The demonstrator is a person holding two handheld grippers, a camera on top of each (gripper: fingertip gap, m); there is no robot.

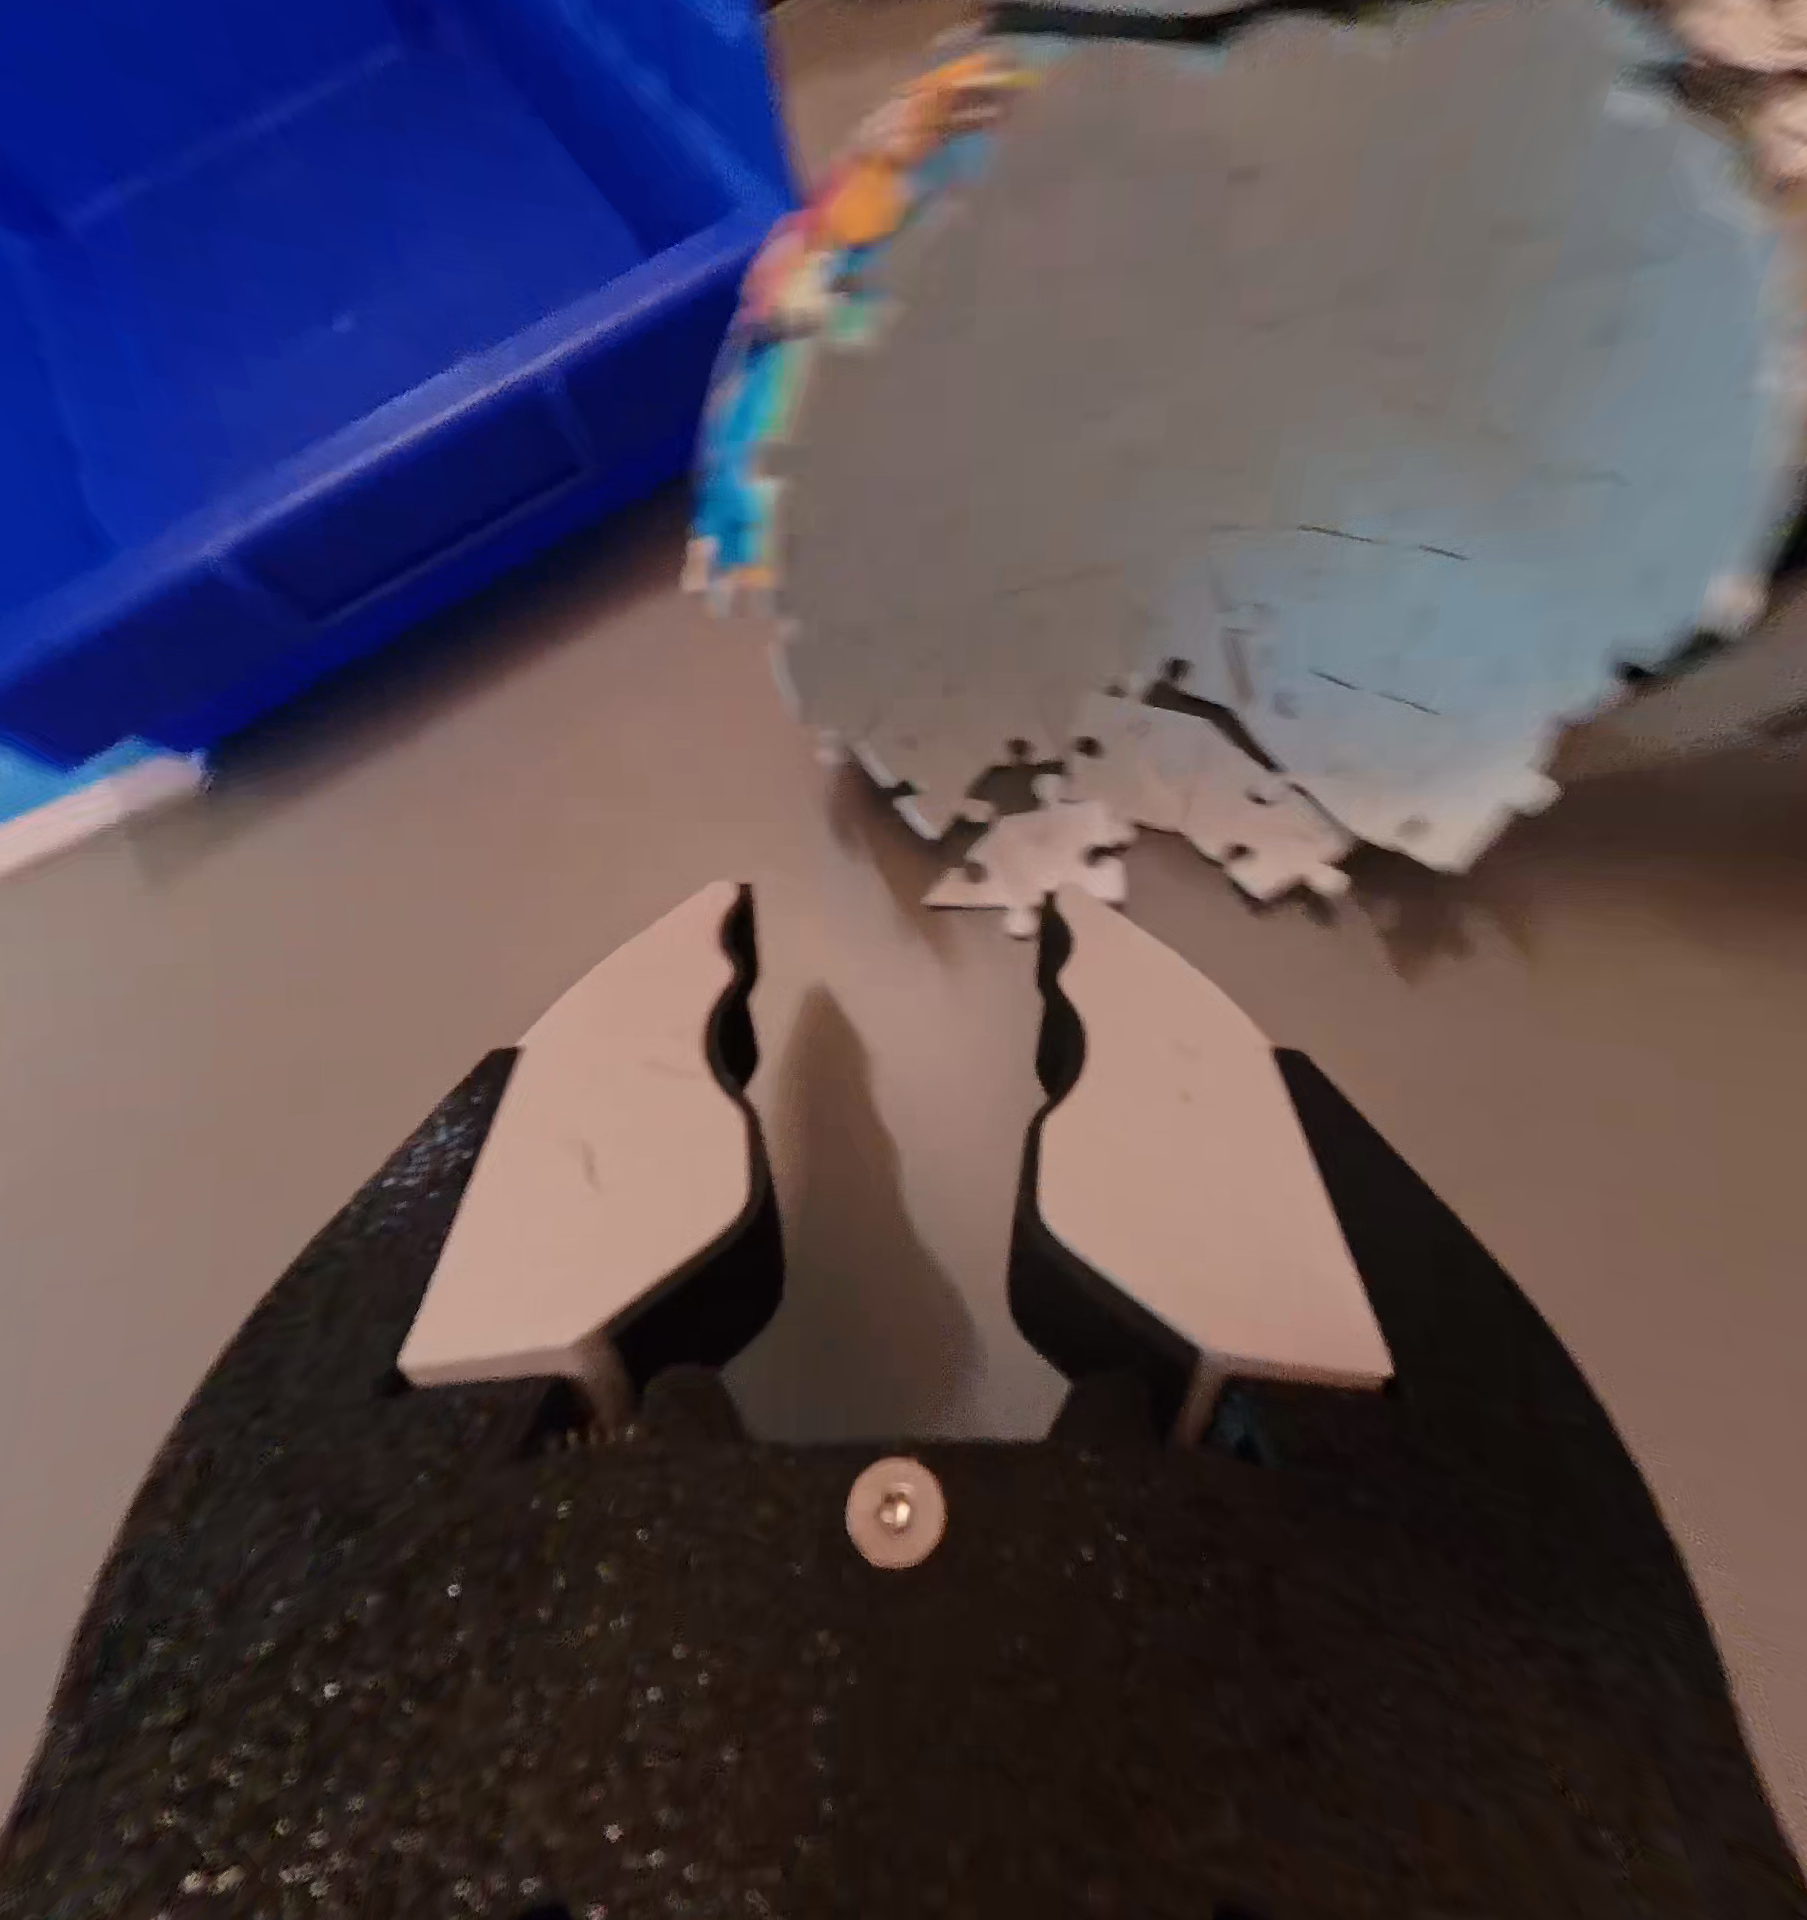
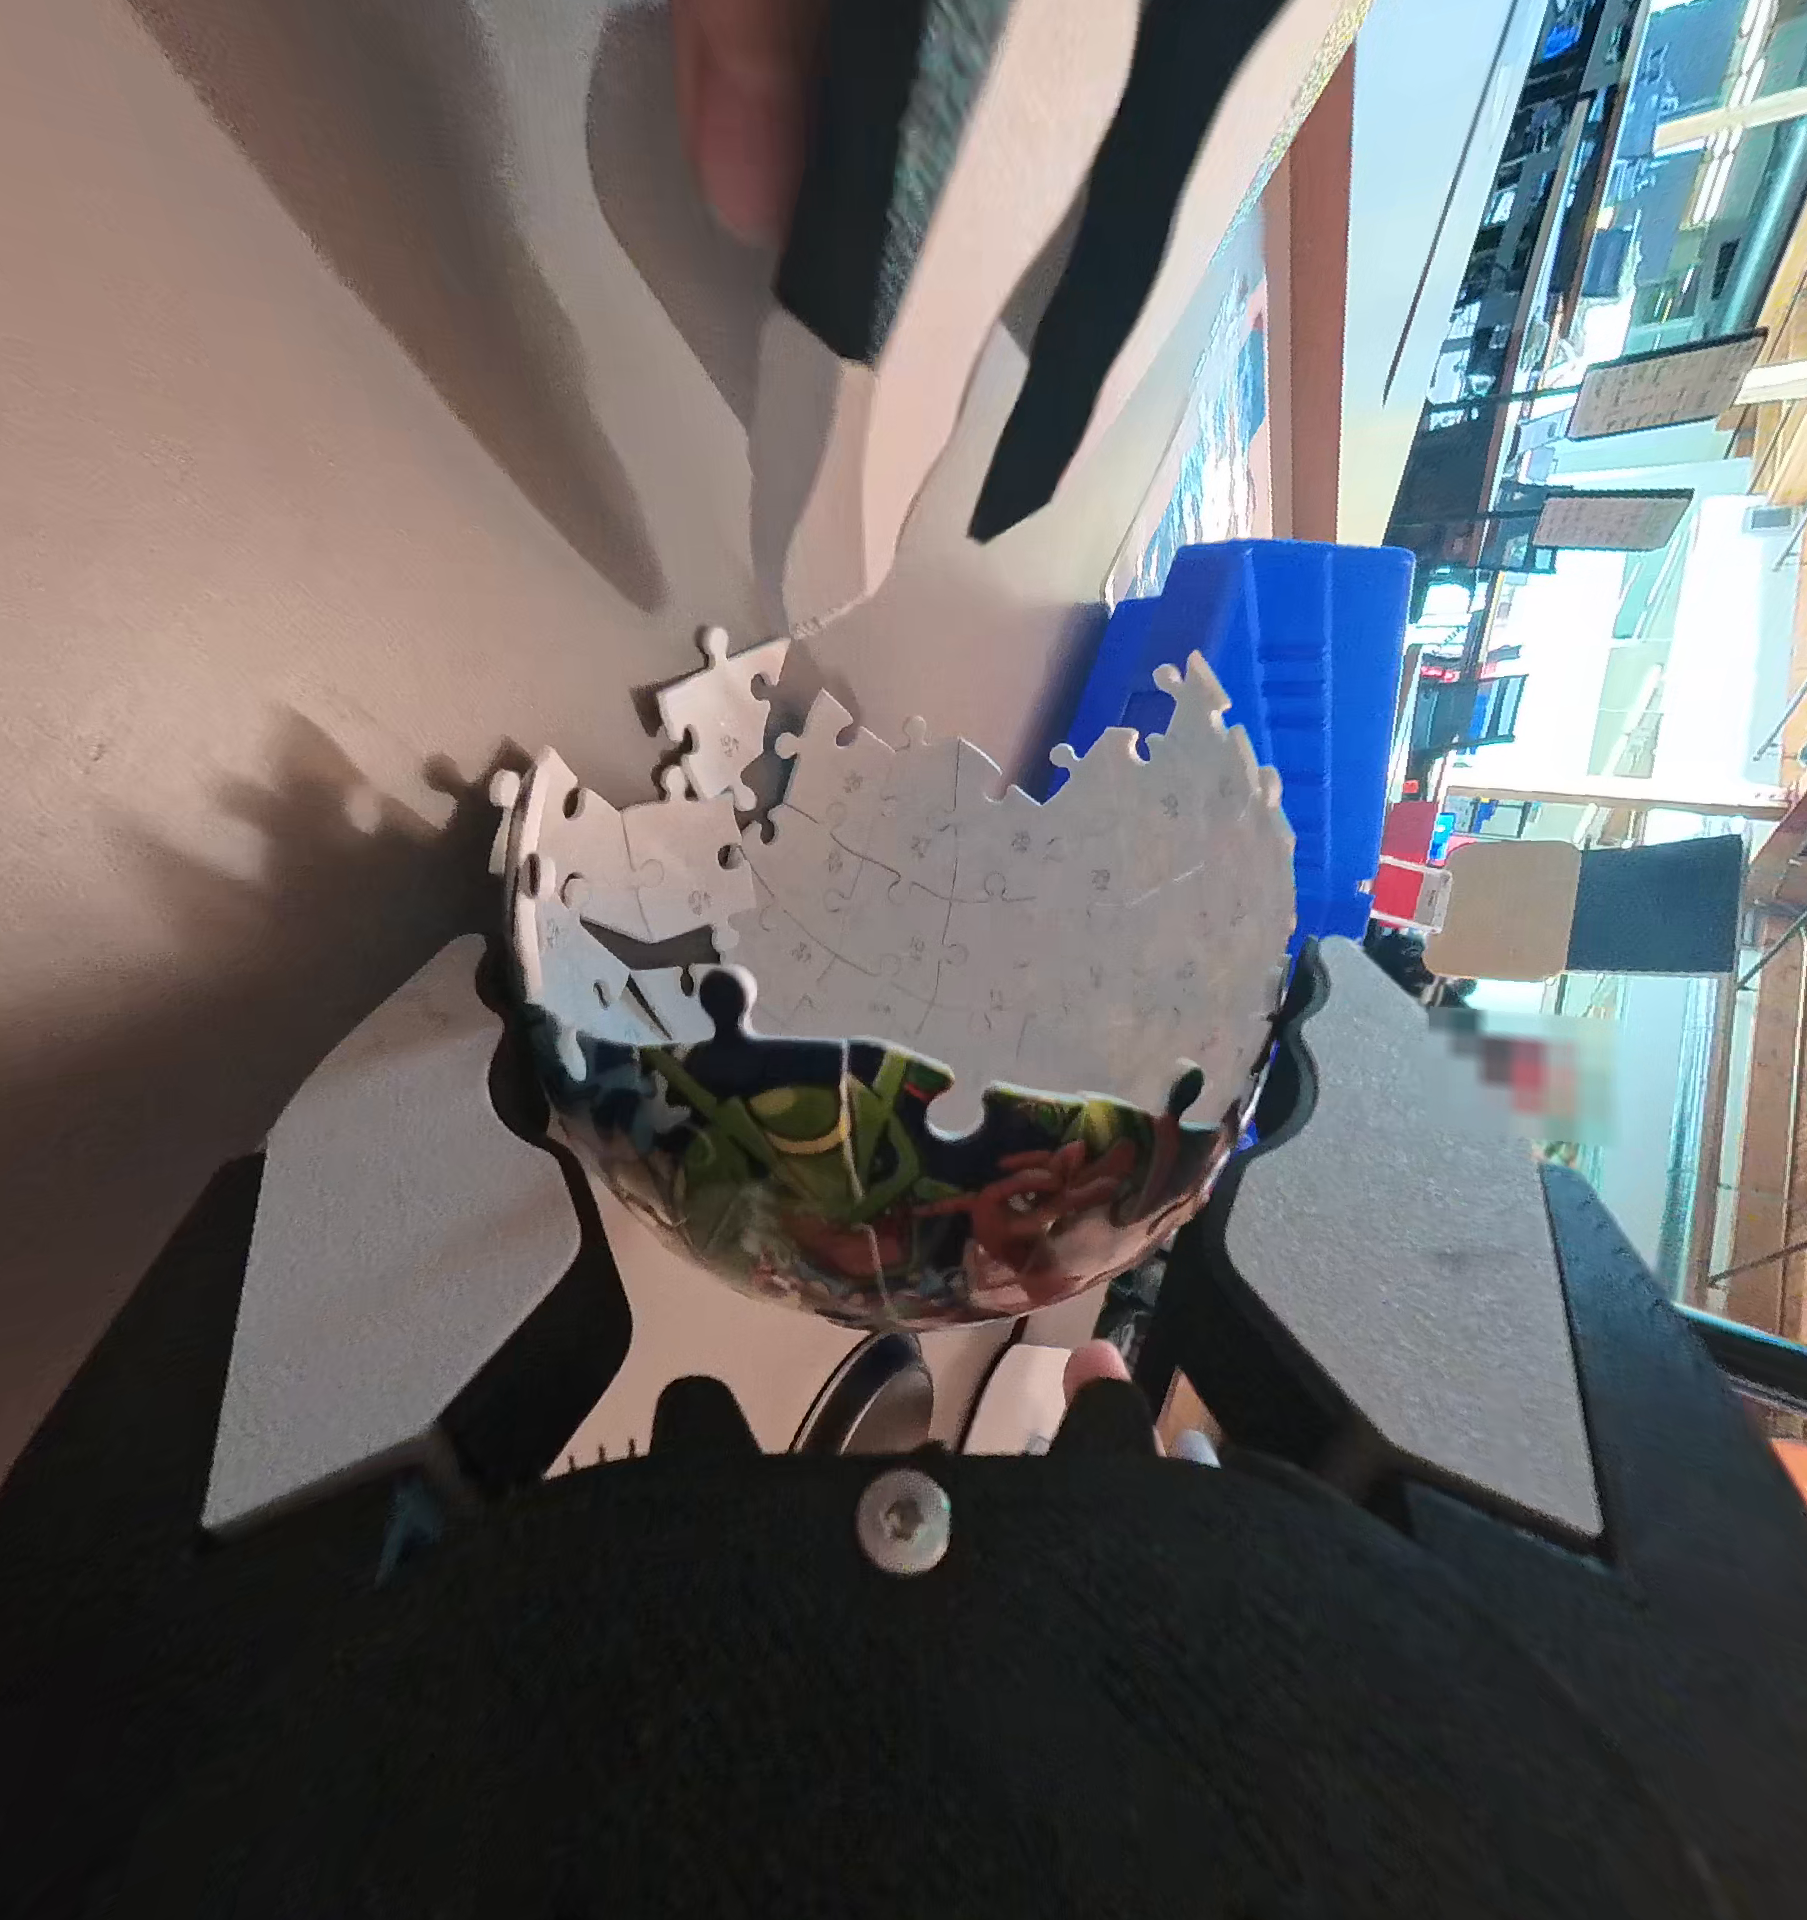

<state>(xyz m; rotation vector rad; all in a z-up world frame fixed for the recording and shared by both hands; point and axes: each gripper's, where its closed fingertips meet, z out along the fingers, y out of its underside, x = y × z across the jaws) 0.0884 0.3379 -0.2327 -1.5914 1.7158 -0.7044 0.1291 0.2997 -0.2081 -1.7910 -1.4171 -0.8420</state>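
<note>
Curved plastic puzzle pieces are forming a half-built sphere shell, and the right gripper is clamping it across its rim, one pale finger pressing each side, the printed green and red outside facing the camera and the plain grey inside opening away. The left gripper is hovering just above the grey table with its jaws apart and nothing between them, its tips sitting just beside the shell's ragged lower edge. A loose piece is lying at that edge, touching or nearly touching the left gripper's near fingertip in the right wrist view; a few neighbouring pieces are sagging out of line, leaving a dark gap. Working this edge well is, I judge, calling for light pressure along the curve, since a sideways shove is likely to pop interlocked tabs apart, and the right gripper's squeeze is needing to stay gentle for the same reason. A blue bin is standing close beside the shell on the left gripper's left, crowding that side. Bare tabletop in front of the left gripper is giving open room.
</note>
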